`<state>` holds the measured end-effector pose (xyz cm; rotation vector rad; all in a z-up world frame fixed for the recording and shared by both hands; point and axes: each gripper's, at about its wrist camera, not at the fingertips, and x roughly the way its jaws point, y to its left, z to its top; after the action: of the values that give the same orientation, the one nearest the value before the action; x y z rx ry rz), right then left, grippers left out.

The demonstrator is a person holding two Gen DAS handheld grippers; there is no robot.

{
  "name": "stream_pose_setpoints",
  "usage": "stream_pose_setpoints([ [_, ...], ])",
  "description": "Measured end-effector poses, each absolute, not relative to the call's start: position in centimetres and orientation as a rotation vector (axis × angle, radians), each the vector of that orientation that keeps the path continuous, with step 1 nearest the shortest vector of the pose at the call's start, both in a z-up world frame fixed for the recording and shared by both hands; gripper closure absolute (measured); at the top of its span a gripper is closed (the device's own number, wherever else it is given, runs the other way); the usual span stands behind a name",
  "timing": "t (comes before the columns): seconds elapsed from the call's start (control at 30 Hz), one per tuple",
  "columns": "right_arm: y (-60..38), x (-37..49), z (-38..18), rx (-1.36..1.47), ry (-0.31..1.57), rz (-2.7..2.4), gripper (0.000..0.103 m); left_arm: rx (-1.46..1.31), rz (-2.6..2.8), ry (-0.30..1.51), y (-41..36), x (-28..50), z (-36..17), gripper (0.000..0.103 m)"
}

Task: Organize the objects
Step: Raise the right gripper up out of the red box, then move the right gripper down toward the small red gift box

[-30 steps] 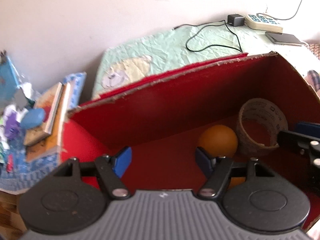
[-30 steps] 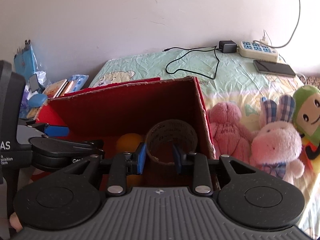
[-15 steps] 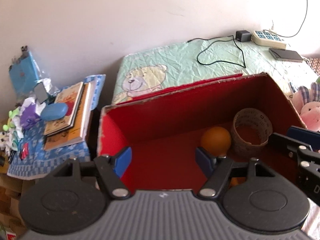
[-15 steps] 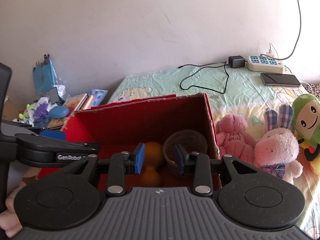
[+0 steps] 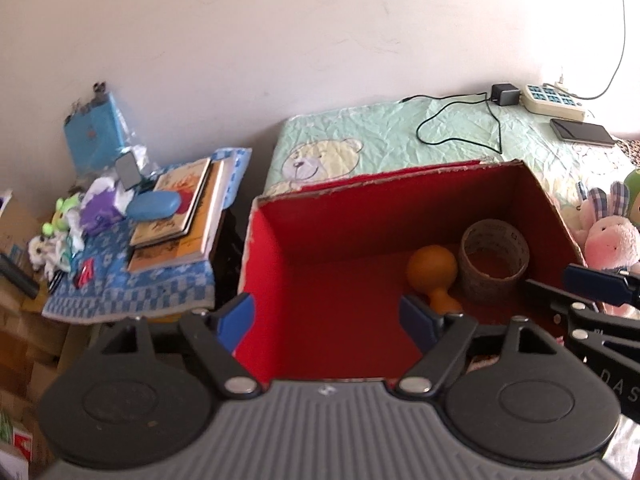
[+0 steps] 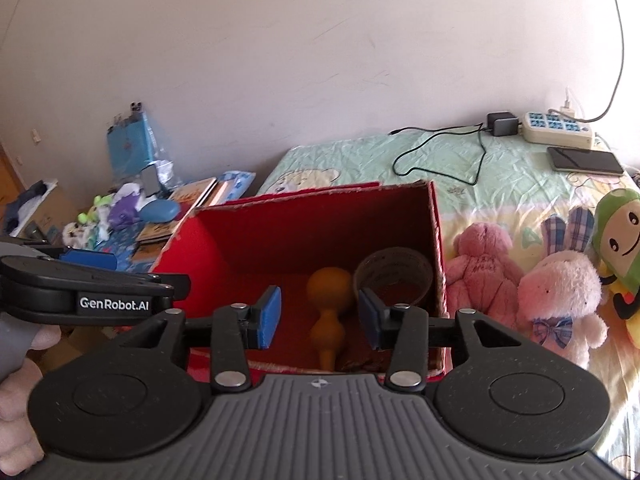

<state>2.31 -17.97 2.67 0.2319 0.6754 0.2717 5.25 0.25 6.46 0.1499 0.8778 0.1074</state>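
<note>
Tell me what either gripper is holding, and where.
Nothing. The left gripper and right gripper are both open and empty above the red box.

I'm looking at a plain white wall (image 6: 280, 60), daylight washing over it. A bed (image 6: 452, 160) in a pale green teddy-bear sheet is lying against that wall; left of the bed, a cluttered side table (image 5: 132, 280) is standing.

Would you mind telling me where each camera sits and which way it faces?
Left wrist: behind the open left gripper, looking down into the red box; the right gripper pokes in.
Right wrist: behind the open right gripper, facing the box and plush toys; the left gripper and a hand show.
Shared: orange gourd, tape roll.
</note>
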Motion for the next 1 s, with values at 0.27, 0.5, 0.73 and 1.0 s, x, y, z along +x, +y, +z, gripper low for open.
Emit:
stream_pose_setpoints([
  [0.27,-18.3,0.7,3.0,0.218,0.688,0.354,0.057,0.111,0.174,0.901,0.1,2.4,6.7,0.017],
  [0.5,-19.0,-0.3,2.6,0.226,0.718,0.415,0.054,0.073,0.201,0.935,-0.6,0.8,6.2,0.016],
  [0.73,-19.8,-1.1,1.4,0.232,0.757,0.457,0.054,0.039,0.196,0.972,-1.0,0.0,4.8,0.016],
  [1.0,-20.8,-0.7,-1.9,0.303,0.895,0.446,0.054,-0.018,0.161,1.083,-0.9,-0.2,1.0,0.02],
])
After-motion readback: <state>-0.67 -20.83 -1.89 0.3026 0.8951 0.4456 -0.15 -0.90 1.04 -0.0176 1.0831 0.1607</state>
